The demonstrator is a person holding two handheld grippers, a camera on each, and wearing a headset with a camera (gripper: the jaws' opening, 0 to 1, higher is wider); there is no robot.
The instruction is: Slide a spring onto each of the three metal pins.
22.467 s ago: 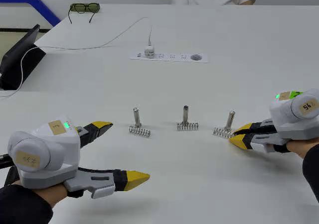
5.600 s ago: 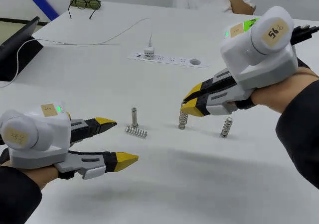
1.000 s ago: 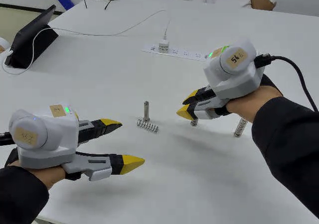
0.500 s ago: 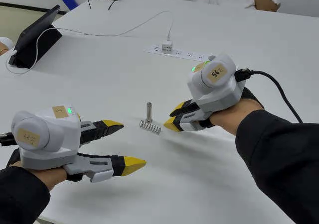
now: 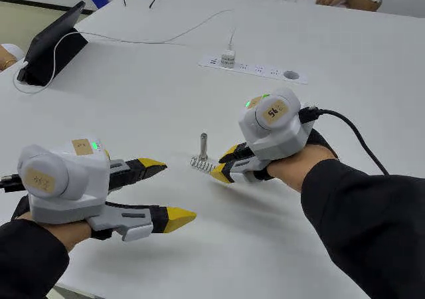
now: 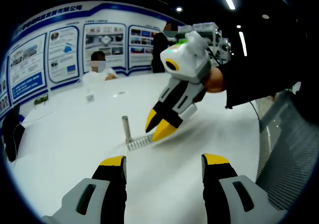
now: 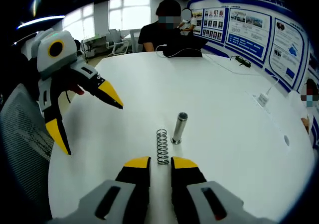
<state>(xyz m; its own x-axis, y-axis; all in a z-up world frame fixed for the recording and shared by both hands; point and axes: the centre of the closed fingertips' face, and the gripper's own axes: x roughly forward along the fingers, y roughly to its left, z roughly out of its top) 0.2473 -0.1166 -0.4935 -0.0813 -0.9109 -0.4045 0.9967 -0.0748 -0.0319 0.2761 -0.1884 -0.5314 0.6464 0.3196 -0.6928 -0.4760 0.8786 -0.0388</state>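
A single metal pin [image 5: 203, 146] is seen standing upright on the white tabletop [image 5: 133, 106], near the middle of the head view. A spring [image 5: 200, 164] lies flat on its side just beside the base of the pin, on the side toward the person, and has not been slid onto it. The right gripper [image 5: 224, 163] is held low over the tabletop with its yellow-tipped fingers pointed at the spring. In the right gripper view the fingers are set a narrow gap apart, slightly wider than the spring, and the near end of the spring is seen at the mouth of that gap; nothing is clamped. In the left gripper view one yellow tip of the right gripper is seen right at the end of the spring. The left gripper [image 5: 178, 190] is held nearer the person and well apart from the pin, its fingers spread wide and nothing between them. A white power strip [image 5: 255, 70] with a plugged-in cable is laid farther back on the tabletop.
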